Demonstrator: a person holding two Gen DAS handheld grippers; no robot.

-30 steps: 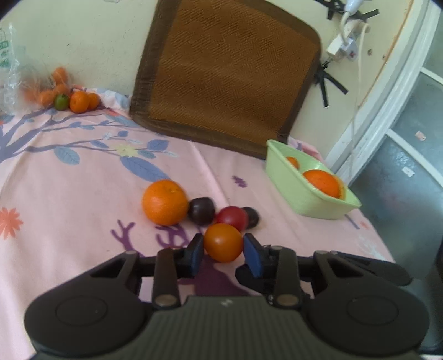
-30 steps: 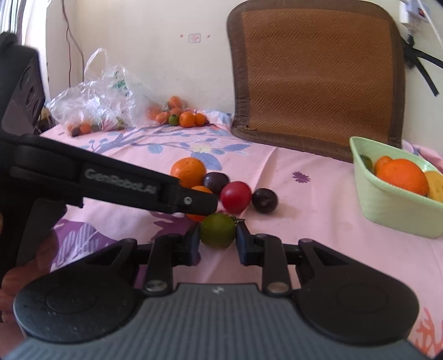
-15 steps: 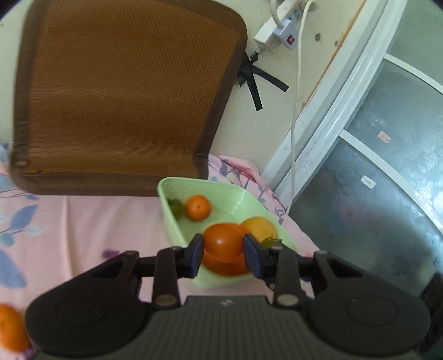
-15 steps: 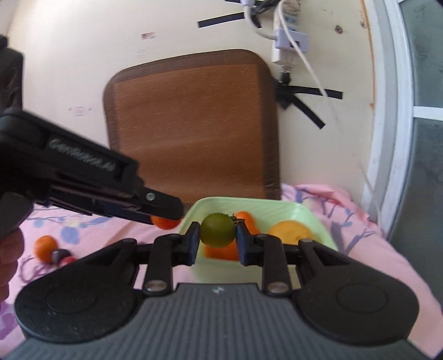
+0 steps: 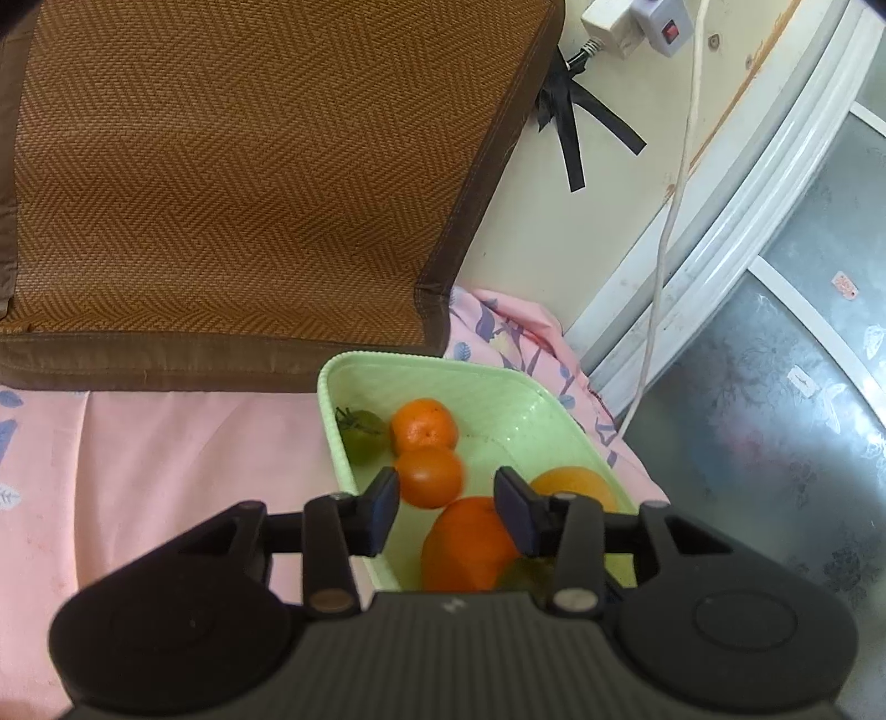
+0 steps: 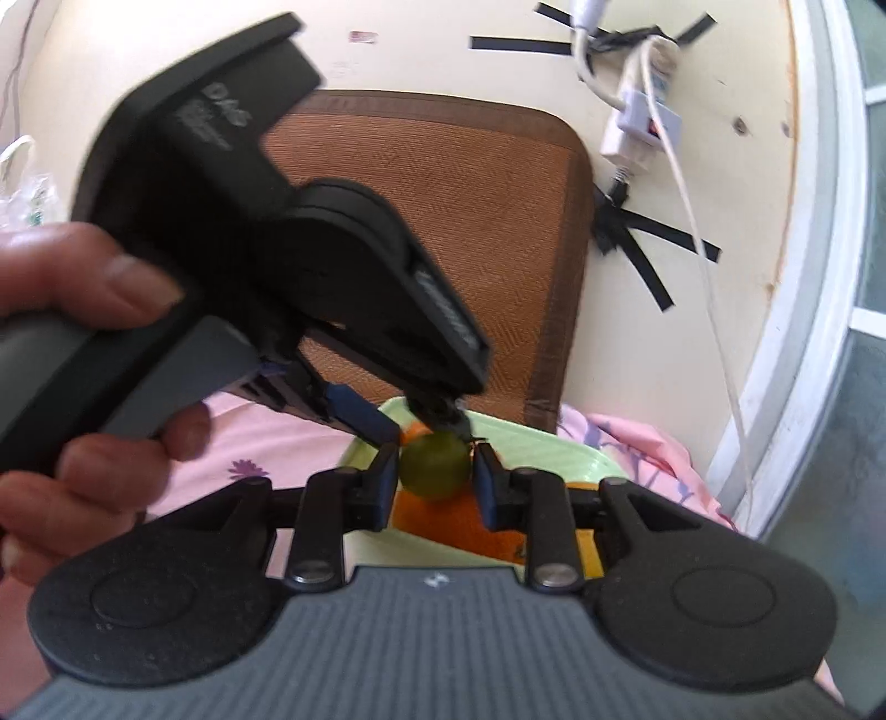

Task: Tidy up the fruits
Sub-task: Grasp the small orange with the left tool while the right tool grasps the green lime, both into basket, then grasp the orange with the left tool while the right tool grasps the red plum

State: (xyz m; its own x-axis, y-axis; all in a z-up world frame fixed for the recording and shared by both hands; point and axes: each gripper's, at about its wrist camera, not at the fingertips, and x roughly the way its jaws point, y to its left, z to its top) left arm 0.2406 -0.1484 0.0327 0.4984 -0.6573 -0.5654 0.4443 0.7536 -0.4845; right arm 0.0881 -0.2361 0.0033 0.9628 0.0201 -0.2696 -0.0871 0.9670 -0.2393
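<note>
Both hand-held grippers are up over the pale green tray right now. The left hand-held gripper has its jaws spread wide with nothing between the pads; a small orange fruit looks a bit blurred just past the left pad, sitting low in the tray, and I can't tell if it's resting or in the air. Right behind it is another small orange one, touching it, and a green fruit with a leafy stem is tucked against the tray's left wall. Closer in there's a big orange, and a yellow-orange fruit peeks out behind the right finger.

The right hand-held gripper is pinching a round green fruit between its pads, held above the tray, with the big orange showing directly below it. From that side you can also see the person's left hand wrapped around the handle of the other gripper, which crosses in front and blocks most of the tray.

The tray sits on a pink flowery sheet, near a brown woven mat leaning on the wall. A white power strip with a dangling cord hangs up near the window frame.
</note>
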